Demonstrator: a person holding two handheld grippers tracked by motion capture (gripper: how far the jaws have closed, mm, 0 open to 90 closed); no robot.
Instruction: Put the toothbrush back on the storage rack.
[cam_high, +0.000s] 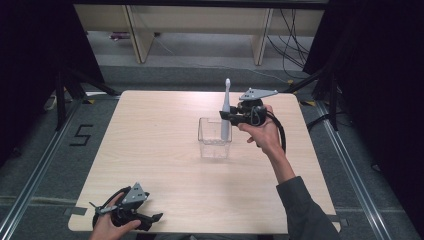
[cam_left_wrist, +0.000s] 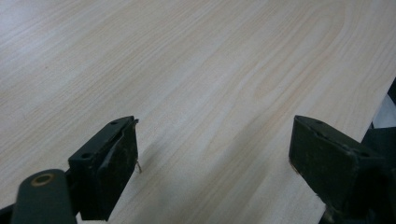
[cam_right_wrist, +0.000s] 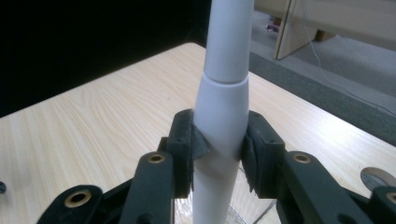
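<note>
A light wooden table (cam_high: 165, 150) is seen, with a clear plastic container (cam_high: 215, 138) placed near its middle. A white electric toothbrush (cam_high: 226, 112) is held upright by the right gripper (cam_high: 235, 116), whose jaws are closed on its body, its lower end inside the container. The left gripper (cam_high: 150, 218) is kept at the near left edge, its jaws wide apart with nothing between them.
</note>
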